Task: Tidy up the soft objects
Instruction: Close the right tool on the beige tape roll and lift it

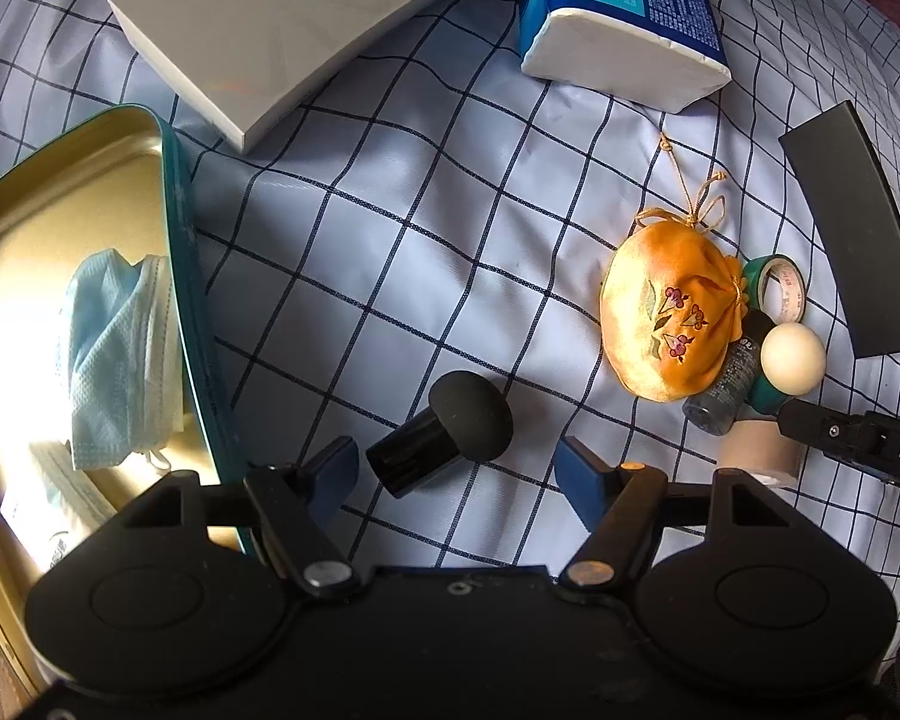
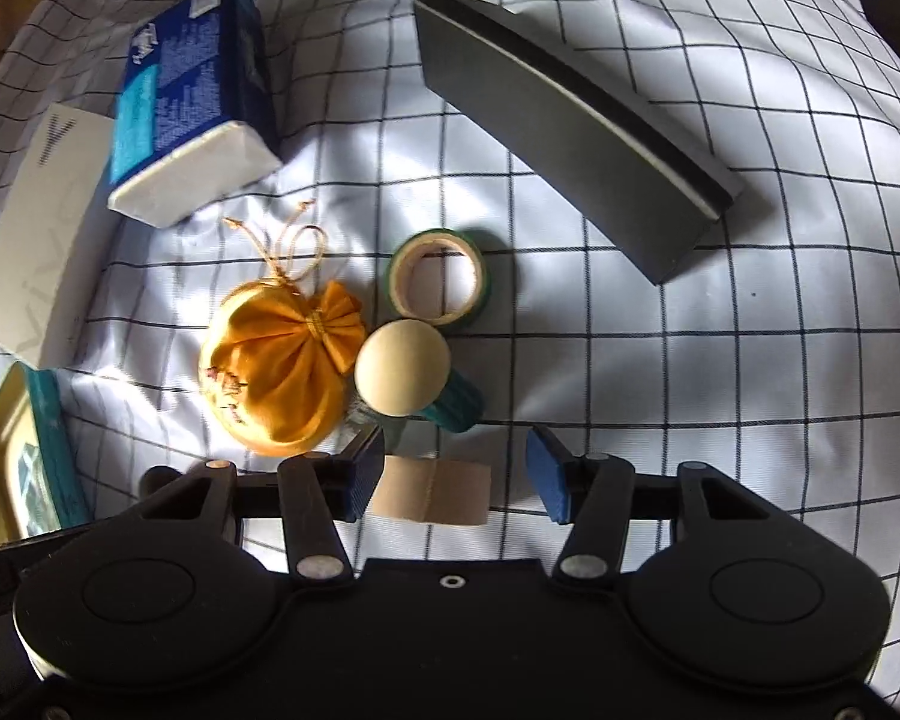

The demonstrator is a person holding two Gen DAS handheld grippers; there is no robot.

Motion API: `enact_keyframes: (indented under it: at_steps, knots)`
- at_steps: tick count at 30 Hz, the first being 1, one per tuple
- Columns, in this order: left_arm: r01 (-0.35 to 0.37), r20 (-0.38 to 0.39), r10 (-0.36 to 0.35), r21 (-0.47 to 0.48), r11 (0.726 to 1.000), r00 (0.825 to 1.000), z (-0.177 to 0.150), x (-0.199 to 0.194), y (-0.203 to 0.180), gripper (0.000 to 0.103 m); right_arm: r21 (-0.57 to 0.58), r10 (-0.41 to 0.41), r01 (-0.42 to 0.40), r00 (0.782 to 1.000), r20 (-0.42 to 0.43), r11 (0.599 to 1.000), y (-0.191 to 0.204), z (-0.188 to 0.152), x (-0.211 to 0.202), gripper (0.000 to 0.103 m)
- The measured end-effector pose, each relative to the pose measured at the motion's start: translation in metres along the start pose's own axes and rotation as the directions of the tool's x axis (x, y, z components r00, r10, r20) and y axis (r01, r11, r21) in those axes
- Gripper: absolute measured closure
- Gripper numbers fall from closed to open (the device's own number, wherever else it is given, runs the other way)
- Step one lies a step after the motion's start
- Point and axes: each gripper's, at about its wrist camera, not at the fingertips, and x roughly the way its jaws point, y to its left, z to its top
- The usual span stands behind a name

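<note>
Looking from the left side first, the tin (image 1: 171,192) with the gold inside stands at about nine o'clock from the left tool (image 1: 456,468), and a blue face mask (image 1: 114,348) already lies in it. The left tool has its jaws about half open and holds nothing. Between and just ahead of its pads lies a black makeup sponge (image 1: 444,432), with its long axis going from seven to one o'clock, the round head at the far end. So this tool is the nearer one for the sponge, and I judge it must turn a little to close across the handle.

Further right, at about two o'clock from the left tool, lies the orange drawstring pouch (image 1: 669,312). In the right wrist view the pouch (image 2: 279,378) is at eleven o'clock from the right tool (image 2: 456,474), which is also half open and empty. A beige roll (image 2: 429,492) lies between its jaws, not touched on the right side, and the cream sponge (image 2: 402,375) is at twelve o'clock.
</note>
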Motion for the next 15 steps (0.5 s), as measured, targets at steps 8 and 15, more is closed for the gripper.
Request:
enact_keyframes:
  at_steps: [8,15]
  knots:
    - [0.005,0.010,-0.005,-0.002,1.000,1.000,-0.002,-0.005,0.003,0.033,-0.054,0.038,-0.040,0.999,-0.031,0.998,-0.007,-0.010,-0.006,0.050]
    - [0.003,0.018,-0.003,-0.008,1.000,1.000,-0.004,-0.009,0.006,0.033,-0.098,0.054,-0.061,0.996,-0.072,0.993,-0.011,-0.022,-0.013,0.050]
